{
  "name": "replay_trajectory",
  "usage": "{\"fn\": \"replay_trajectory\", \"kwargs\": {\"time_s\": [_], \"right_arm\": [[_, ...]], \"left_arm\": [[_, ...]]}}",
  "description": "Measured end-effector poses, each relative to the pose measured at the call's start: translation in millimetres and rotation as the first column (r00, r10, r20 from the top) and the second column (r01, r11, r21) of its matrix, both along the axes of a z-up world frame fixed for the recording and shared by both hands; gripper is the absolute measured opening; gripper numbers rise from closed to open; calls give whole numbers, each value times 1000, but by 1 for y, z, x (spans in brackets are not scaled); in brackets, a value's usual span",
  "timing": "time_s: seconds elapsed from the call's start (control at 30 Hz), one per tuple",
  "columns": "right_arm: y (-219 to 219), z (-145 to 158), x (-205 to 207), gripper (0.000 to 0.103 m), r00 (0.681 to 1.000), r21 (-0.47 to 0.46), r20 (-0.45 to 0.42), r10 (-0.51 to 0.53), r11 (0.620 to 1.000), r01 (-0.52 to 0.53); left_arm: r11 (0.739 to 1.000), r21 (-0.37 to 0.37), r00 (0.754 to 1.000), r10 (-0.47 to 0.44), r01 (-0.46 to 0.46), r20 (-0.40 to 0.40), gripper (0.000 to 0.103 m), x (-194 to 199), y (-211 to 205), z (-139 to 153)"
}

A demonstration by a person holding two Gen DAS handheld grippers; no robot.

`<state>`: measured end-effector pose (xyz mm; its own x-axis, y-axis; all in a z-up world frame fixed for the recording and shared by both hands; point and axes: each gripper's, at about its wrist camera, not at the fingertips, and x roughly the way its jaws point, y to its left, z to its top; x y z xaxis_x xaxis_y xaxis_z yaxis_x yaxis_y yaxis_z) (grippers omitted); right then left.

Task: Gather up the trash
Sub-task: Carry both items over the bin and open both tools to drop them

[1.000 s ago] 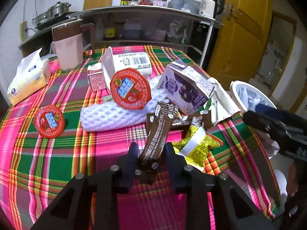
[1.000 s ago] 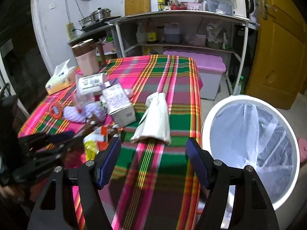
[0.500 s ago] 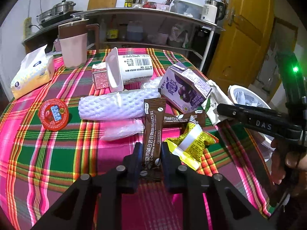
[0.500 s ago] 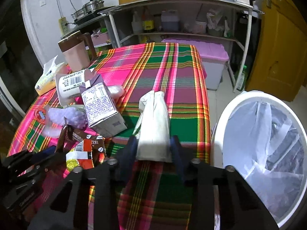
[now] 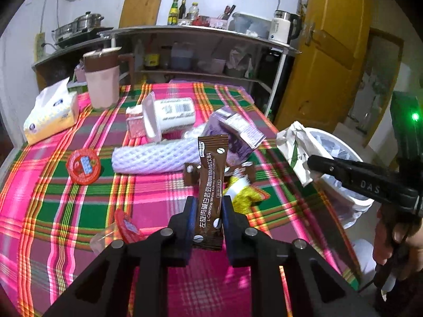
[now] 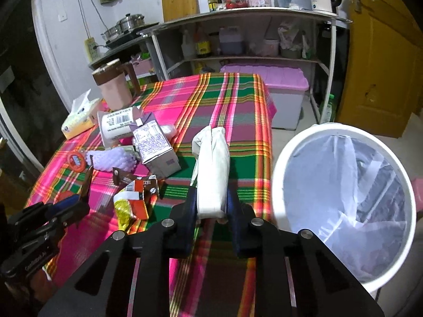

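Trash lies heaped on the plaid tabletop (image 5: 53, 206), and two pieces of it are now in our grip where a second ago none was lifted. Our left tool (image 5: 206, 218) has narrowed onto the brown coffee sachet (image 5: 211, 185) and pinches its lower part; the sachet, which lay flat among the wrappers, now stands upright between the pads, clear of the cloth. Our right tool (image 6: 211, 206), spread wide a second ago with nothing between its pads, is closing on the white paper bag (image 6: 212, 169); the pads press its near end, and in the left view the bag hangs out past the tabletop edge towards the bin (image 6: 288, 158). The bin stands on the floor just beside the tabletop, on the right tool's side, lined with a pale bag and open at the top. Still lying on the cloth are the purple carton (image 5: 235, 137), the white foam net (image 5: 156, 155), the tipped white cup (image 5: 171, 113), the red lid (image 5: 83, 166), the yellow wrapper (image 5: 243, 195) and a second brown sachet (image 5: 191, 174) behind the held one; a clear cup with a red lid (image 5: 124, 227) now lies near the left tool. We judge both picks made, so the next step is to carry each piece over the bin; the right one is nearer. The sachet is thin and slick, so it may slip.
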<state>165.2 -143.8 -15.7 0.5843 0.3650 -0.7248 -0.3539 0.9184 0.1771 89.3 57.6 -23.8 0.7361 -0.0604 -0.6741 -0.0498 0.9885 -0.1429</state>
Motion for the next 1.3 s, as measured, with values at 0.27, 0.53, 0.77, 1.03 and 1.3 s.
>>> {"fn": "replay_trajectory", "kwargs": {"time_s": [0.27,0.53,0.77,1.03,1.3], "right_arm": [[-56,10,-20,23,994,16,16,-110,994,110],[-112,4,-22,23,975,6,-9,-220,975,220],[-141,-4,-19,23,962,-17,-42,-271,963,271],[-153,-17,-12,28,956,-33,-88,-278,960,277],[-154,-20,-9,35,958,-15,-96,-270,963,270]], "left_arm": [[995,-5,995,-101,101,26,19,16,-41,19],[969,-9,969,-247,247,16,20,50,-105,18],[939,-21,939,-343,343,-23,20,82,-152,5],[918,-29,917,-398,397,-42,20,111,-181,-4],[912,-60,911,-409,406,-57,22,120,-181,-9]]}}
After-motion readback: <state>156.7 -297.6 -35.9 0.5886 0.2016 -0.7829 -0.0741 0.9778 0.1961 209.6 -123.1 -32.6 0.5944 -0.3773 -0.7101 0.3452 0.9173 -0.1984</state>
